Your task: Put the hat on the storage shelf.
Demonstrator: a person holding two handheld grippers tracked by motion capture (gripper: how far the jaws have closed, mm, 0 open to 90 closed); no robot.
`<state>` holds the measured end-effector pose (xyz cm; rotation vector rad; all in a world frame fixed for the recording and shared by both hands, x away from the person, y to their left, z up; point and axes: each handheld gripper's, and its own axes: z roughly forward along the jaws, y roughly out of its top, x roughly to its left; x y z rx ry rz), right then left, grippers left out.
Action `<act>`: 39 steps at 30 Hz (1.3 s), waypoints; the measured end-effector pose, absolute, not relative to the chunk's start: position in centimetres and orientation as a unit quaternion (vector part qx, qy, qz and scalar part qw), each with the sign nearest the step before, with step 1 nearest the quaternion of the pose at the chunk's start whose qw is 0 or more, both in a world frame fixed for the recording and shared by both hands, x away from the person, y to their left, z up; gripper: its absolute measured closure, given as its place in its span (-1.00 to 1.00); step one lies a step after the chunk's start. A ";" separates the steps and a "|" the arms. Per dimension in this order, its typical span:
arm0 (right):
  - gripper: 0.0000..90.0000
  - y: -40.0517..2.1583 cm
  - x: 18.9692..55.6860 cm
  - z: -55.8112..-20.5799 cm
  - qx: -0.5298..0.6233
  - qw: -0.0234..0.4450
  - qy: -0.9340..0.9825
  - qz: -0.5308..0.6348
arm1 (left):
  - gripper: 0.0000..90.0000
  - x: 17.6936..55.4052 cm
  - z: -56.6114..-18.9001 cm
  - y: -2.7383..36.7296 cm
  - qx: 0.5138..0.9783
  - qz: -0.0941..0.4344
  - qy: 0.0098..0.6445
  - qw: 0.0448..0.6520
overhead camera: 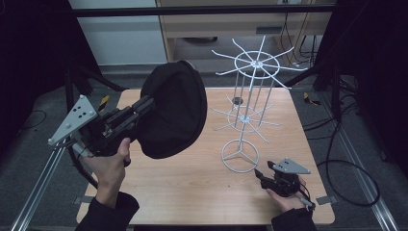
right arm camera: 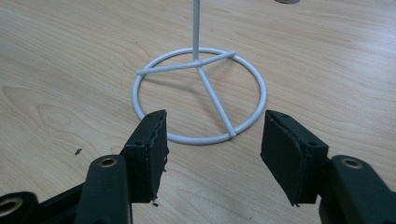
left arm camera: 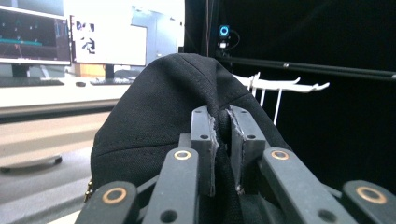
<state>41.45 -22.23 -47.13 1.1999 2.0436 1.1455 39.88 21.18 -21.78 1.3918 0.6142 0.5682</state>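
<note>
- High view: the left gripper, raised above the light wooden table, has its jaws pinched on the edge of a black fabric cap, which hangs in the air to the left of a white wire display rack with radiating arms. The rack stands upright on its ring base, nothing hung on it. The right gripper rests low on the table just beside that base.
- Left gripper view: the jaws stand nearly together, clamping a fold of the cap; the rack's arms show behind.
- Right gripper view: the jaws stand wide apart and hold nothing; the ring base lies just ahead of them.
</note>
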 end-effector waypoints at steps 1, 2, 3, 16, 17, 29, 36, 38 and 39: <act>-0.09 -22.2 41.4 -47.1 0.441 0.252 0.751 0.421 | 0.79 39.8 -21.6 21.2 0.620 0.255 0.274 0.690; -0.09 -22.2 41.4 -47.1 0.441 0.252 0.751 0.421 | 0.79 39.8 -21.3 21.2 0.618 0.254 0.272 0.692; -0.09 -22.2 41.5 -47.1 0.441 0.252 0.751 0.421 | 0.79 39.8 -21.1 21.2 0.617 0.253 0.271 0.694; -0.09 -22.2 41.5 -47.2 0.442 0.250 0.751 0.421 | 0.79 39.2 -18.5 19.6 0.605 0.248 0.241 0.717; -0.09 -22.2 41.5 -47.1 0.442 0.250 0.751 0.421 | 0.79 39.2 -18.3 19.4 0.605 0.248 0.240 0.718; -0.09 -22.2 41.5 -47.2 0.441 0.248 0.752 0.421 | 0.79 40.7 -17.9 15.9 0.625 0.234 0.232 0.707; -0.09 -22.1 41.5 -47.2 0.439 0.248 0.754 0.422 | 0.78 41.8 -18.6 14.0 0.642 0.225 0.231 0.695; -0.09 -22.1 41.4 -47.2 0.439 0.248 0.754 0.422 | 0.78 41.9 -19.0 13.8 0.645 0.224 0.231 0.693; -0.09 -22.1 41.4 -47.2 0.439 0.247 0.754 0.422 | 0.78 42.1 -19.2 13.9 0.646 0.220 0.231 0.693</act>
